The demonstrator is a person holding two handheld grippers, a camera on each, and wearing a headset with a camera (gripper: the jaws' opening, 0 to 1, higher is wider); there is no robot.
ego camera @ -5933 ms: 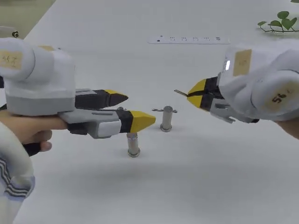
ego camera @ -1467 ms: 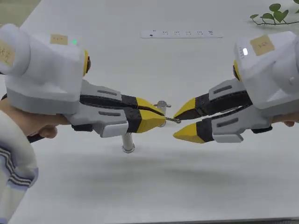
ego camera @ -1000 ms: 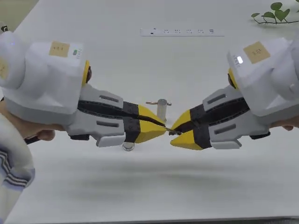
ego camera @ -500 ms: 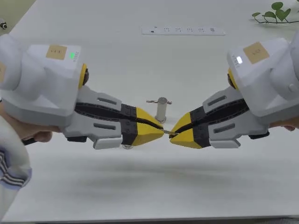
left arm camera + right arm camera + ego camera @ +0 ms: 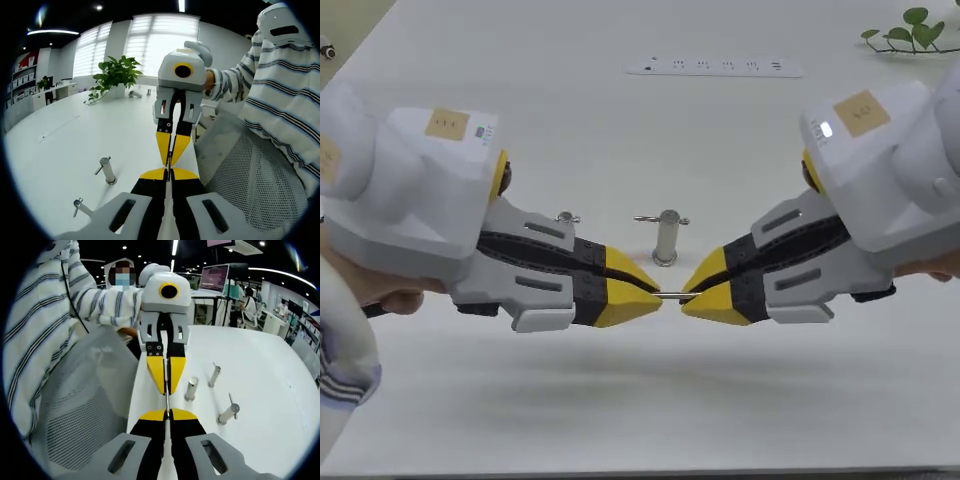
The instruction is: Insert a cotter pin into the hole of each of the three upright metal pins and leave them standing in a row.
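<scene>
White table (image 5: 640, 400) is the work surface. The left gripper (image 5: 650, 295) comes in from the left of the head view and the right gripper (image 5: 688, 297) from the right. Their yellow tips face each other, nearly meeting, above the near middle of the table.

Both claws are pressed together, each pinching one end of the same held cotter pin (image 5: 670, 295). It lies level between the two tips, up off the table. In each gripper view the thin pin runs straight from that view's own closed jaws into the closed jaws of the other gripper.

A striped sleeve (image 5: 280, 100) and a mesh chair (image 5: 240, 175) sit behind the right gripper in the left gripper view. A potted plant (image 5: 912, 28) is at the far right corner of the table. A white power strip (image 5: 715, 67) lies flat near the far edge, well apart from the work.

The far metal pin (image 5: 667, 238) stands upright just behind the gripper tips, with a fitted cotter pin (image 5: 645, 218) crosswise through its top. The second metal pin (image 5: 565, 216) is upright to its left, mostly hidden behind the left gripper. Its top shows with a cotter pin through it.

The bare metal pin (image 5: 190, 388) stands upright just beside the left gripper's tips in the right gripper view, with nothing in its hole. It is near the other two pins and touches neither.
</scene>
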